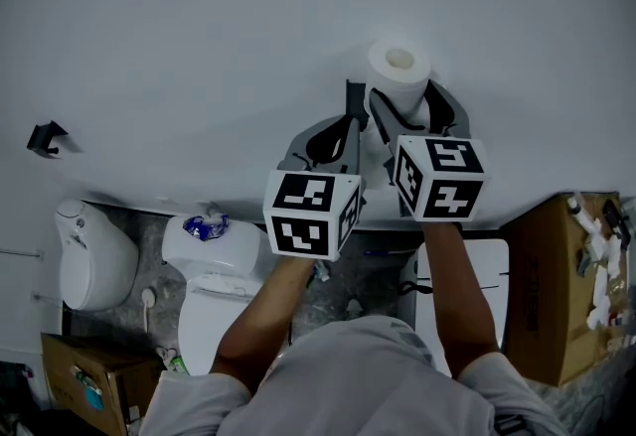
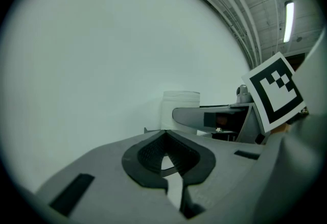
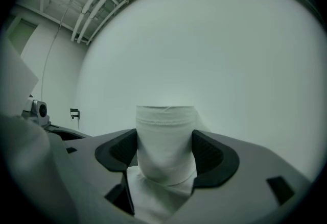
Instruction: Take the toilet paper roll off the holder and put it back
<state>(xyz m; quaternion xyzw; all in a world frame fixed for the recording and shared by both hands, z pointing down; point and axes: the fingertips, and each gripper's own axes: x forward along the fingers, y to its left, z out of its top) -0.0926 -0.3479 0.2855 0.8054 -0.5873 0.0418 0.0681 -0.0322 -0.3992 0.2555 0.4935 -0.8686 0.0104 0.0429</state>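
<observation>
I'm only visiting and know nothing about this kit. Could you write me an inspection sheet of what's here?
Surface: plain white wall, bare except for a small black hook.
Job's things: toilet paper roll against the wall; its holder is hidden.
Clutter: cardboard box with oddments on top; blue packet on the toilet.
Grippers: right gripper clamped on the roll; left gripper shut, empty.
Cables: nothing seen.
Surroundings: speckled floor.
</observation>
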